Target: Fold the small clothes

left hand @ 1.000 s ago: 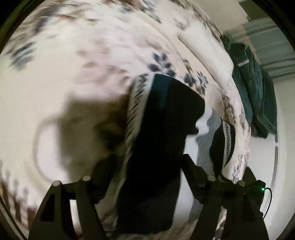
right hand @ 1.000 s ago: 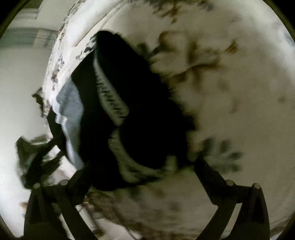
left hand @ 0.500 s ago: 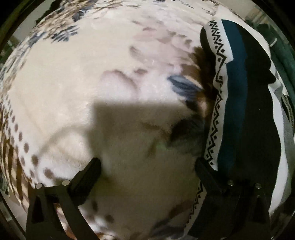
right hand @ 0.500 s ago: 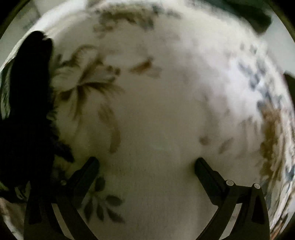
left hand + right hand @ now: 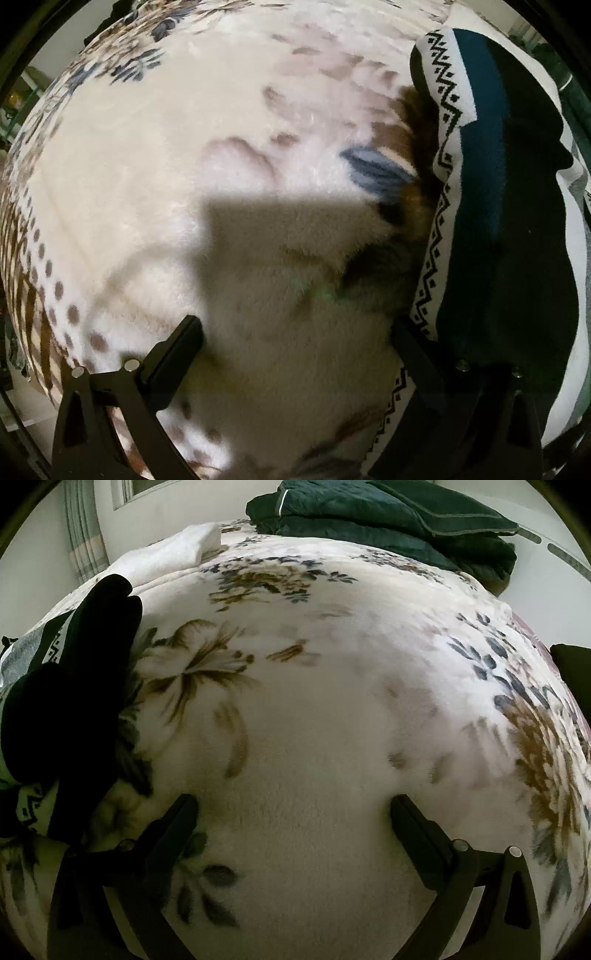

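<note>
left tongs (image 5: 295, 332) apart, empty | right tongs (image 5: 293, 808) apart, empty | garment (image 5: 498, 221) cut off at frame edge on blanket (image 5: 332, 720)

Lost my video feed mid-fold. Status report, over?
Left gripper open, empty. Right gripper open, empty. Patterned garment lying on the floral blanket, between both grippers, not held. Nothing in the way.

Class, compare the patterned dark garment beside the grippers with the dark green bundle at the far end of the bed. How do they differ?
The patterned garment carries white bands with black zigzags; the green bundle is plain with pale piping. The garment lies close by at the frame's left edge in the right wrist view; the bundle sits far off. Both rest on the floral blanket.
</note>
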`<act>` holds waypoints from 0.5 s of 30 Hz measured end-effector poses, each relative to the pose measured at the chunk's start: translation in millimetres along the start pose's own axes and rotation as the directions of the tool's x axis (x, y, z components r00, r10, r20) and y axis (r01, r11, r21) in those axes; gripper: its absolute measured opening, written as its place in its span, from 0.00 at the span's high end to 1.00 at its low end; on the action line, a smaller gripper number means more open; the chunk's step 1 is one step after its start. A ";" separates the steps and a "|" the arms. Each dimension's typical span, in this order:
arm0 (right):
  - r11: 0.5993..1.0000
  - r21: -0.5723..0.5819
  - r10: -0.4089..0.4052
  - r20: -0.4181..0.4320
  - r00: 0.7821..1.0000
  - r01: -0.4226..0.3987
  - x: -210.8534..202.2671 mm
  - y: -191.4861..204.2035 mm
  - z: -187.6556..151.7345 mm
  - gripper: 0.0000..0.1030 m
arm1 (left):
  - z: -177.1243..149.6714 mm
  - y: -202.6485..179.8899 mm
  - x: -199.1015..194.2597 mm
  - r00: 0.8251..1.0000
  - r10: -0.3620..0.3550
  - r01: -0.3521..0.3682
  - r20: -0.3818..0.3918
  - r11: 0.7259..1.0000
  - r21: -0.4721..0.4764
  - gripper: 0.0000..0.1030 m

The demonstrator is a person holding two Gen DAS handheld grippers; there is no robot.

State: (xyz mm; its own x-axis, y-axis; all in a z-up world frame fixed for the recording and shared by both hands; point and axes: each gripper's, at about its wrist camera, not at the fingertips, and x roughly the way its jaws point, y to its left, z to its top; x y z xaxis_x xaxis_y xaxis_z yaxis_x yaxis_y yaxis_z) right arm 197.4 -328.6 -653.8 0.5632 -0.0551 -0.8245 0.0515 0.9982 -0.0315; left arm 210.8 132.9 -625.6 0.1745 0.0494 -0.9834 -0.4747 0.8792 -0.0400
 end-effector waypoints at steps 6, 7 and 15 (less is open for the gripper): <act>1.000 0.011 -0.001 0.023 1.000 0.001 -3.6 9.4 3.1 0.00 | 7.0 -5.1 -2.3 0.998 0.015 -0.015 -0.058 1.000 -0.004 0.00; 1.000 0.021 0.011 0.022 1.000 -0.011 -2.8 8.0 2.6 0.00 | 10.2 -4.2 -7.9 0.998 0.017 -0.017 -0.056 1.000 -0.007 0.00; 1.000 0.005 0.021 -0.129 0.991 -0.021 7.5 10.1 22.5 0.00 | 44.4 -15.3 -79.5 0.991 -0.043 0.043 0.126 0.999 -0.003 0.00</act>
State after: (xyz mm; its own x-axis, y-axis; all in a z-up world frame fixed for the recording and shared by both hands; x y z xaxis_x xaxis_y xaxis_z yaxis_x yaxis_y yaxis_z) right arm 220.6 -319.5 -647.5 0.4534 -0.0300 -0.8908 0.0442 0.9990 -0.0111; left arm 242.4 136.5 -539.0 0.3022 0.0712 -0.9506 -0.4690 0.8793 -0.0832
